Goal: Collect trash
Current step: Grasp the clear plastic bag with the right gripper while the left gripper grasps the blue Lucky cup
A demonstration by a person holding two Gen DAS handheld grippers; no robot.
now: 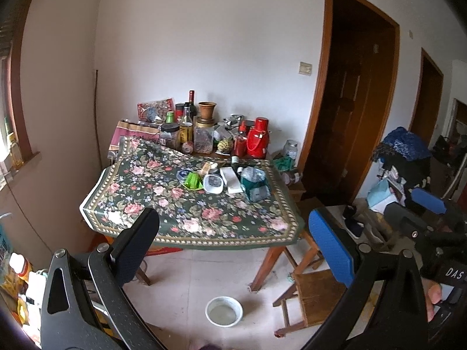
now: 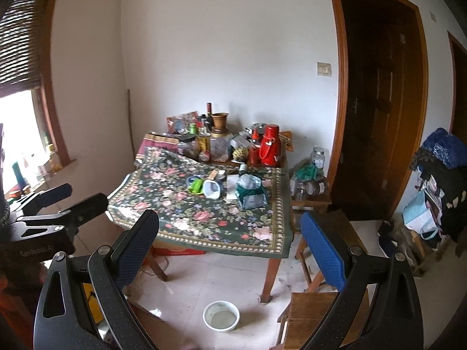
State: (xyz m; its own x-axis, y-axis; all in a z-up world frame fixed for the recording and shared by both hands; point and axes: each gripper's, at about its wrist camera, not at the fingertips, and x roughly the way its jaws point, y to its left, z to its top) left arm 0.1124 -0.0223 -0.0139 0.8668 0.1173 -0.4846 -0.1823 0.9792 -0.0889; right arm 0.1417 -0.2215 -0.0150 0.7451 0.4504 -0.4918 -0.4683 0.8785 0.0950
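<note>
A table under a floral cloth (image 1: 175, 204) carries a cluster of litter near its far right: a green wrapper (image 1: 193, 181), a white plastic tub (image 1: 213, 183), a flat white box (image 1: 230, 179) and a crumpled clear-and-green bag (image 1: 254, 180). The right wrist view shows the same wrapper (image 2: 196, 186), tub (image 2: 212, 189) and bag (image 2: 249, 189) on the cloth (image 2: 189, 213). My left gripper (image 1: 233, 242) is open and empty, held in the air short of the table's near edge. My right gripper (image 2: 230, 245) is also open and empty, level with the left one.
Bottles, jars and a red thermos (image 1: 257, 141) crowd the table's back edge. On the tiled floor sit a white bowl (image 1: 224, 310) and a low wooden stool (image 1: 315, 294). Dark doorways stand at the right, beside a cluttered rack (image 2: 437, 180); a window is on the left.
</note>
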